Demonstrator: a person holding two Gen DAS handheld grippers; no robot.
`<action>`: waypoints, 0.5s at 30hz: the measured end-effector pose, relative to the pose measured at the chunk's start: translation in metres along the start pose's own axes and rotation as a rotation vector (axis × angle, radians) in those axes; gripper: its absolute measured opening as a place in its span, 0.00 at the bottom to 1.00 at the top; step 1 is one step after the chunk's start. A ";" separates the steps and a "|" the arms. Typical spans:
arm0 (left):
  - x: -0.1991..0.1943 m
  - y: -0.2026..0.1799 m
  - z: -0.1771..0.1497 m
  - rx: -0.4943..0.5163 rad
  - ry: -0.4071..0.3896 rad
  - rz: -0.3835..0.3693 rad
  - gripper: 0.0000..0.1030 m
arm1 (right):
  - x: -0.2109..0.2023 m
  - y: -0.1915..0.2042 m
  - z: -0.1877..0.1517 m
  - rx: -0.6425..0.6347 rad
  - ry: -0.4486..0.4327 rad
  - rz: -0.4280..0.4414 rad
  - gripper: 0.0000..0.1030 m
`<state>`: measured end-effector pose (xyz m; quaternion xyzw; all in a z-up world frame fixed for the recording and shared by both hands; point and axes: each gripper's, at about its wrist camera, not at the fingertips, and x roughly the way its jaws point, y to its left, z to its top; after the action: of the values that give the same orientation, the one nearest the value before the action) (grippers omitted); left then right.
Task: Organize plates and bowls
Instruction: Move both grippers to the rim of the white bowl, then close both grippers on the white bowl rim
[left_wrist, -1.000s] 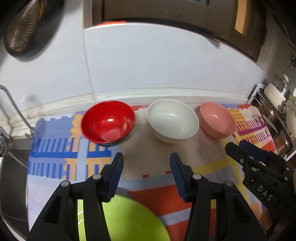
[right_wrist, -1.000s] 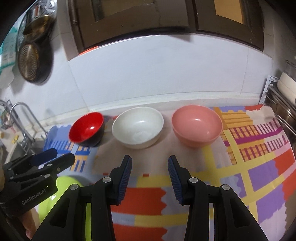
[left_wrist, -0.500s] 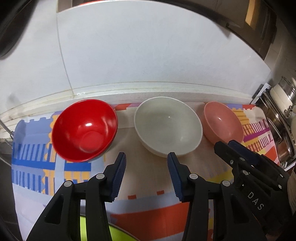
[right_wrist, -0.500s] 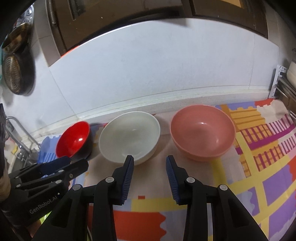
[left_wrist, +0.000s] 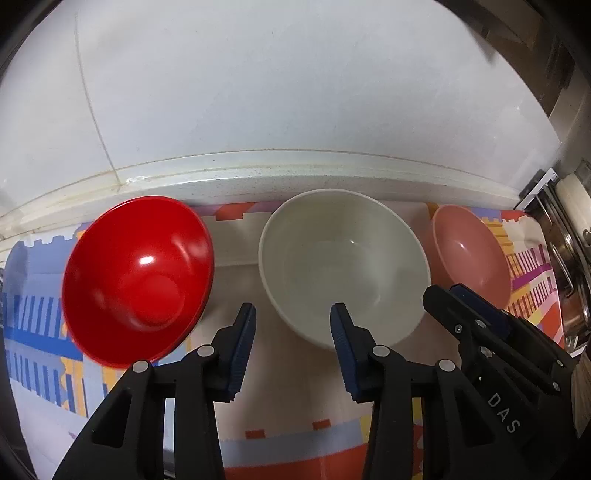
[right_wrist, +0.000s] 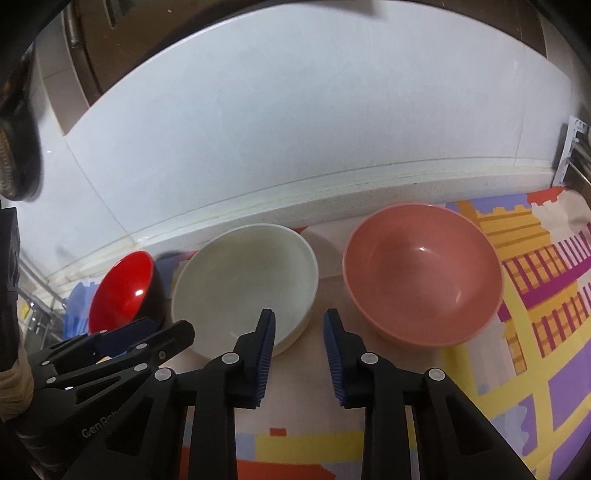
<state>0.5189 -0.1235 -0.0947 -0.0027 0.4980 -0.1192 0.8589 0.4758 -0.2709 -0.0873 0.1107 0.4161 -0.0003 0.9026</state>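
Three empty bowls stand in a row on a patterned mat by the wall: a red bowl with a black outside, a white bowl, and a pink bowl. My left gripper hovers between the red and white bowls. Its jaws are closing, its right finger in front of the white bowl's near wall, and nothing is gripped. My right gripper hangs over the gap between the white and pink bowls. Its jaws are also closing, with only mat between them.
The colourful mat covers the counter up to a white tiled wall. A metal rack with pots stands at the right end. A dark round pan hangs on the wall at left. Each gripper shows at the edge of the other's view.
Both grippers have come forward and down toward the bowls, which now look larger. Both pairs of jaws have narrowed. The green bowl under the left gripper has dropped out of view.
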 end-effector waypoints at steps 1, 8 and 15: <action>0.002 -0.001 0.001 0.001 0.002 0.002 0.40 | 0.003 -0.001 0.001 0.002 0.004 -0.002 0.28; 0.017 -0.005 0.008 0.016 0.021 0.015 0.39 | 0.016 -0.005 0.006 0.006 0.025 -0.004 0.24; 0.028 -0.005 0.012 0.022 0.033 0.035 0.34 | 0.030 -0.006 0.010 -0.001 0.048 -0.016 0.19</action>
<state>0.5414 -0.1359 -0.1116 0.0177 0.5108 -0.1097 0.8525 0.5026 -0.2761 -0.1048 0.1070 0.4385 -0.0049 0.8923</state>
